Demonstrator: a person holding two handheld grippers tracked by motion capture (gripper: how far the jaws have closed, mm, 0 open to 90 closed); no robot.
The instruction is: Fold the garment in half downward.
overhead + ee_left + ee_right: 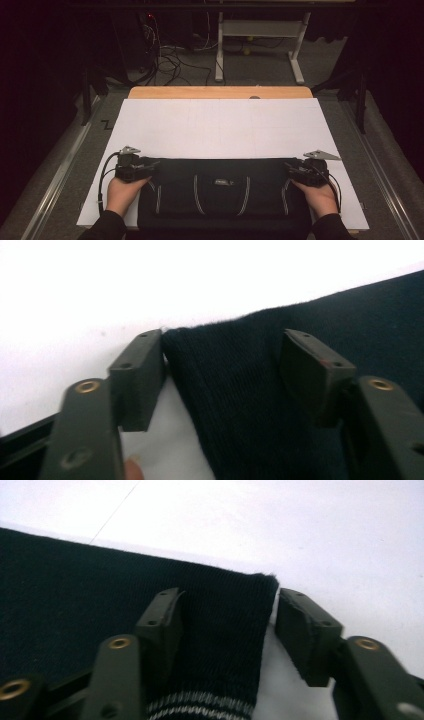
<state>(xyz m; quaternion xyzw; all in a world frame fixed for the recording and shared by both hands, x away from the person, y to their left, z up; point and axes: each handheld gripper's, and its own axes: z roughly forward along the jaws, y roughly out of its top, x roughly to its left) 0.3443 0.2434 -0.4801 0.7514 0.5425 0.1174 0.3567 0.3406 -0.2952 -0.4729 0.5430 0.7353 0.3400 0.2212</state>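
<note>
Here both the left claw [222, 372] and right claw [227, 630] stand open astride the dark sweater's [220, 192] cuffs.

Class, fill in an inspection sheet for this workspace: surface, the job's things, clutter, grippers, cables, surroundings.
Surface: white sheet over a wooden table.
Job's things: dark knitted garment with pale stripes, folded flat at the near edge.
Clutter: nothing seen.
Grippers: left gripper open, straddling the garment's far left corner; right gripper open, straddling the far right corner; pads not pressing.
Cables: a black cable loops from the left gripper.
Surroundings: dark room, tangled floor wires, a white table frame.
</note>
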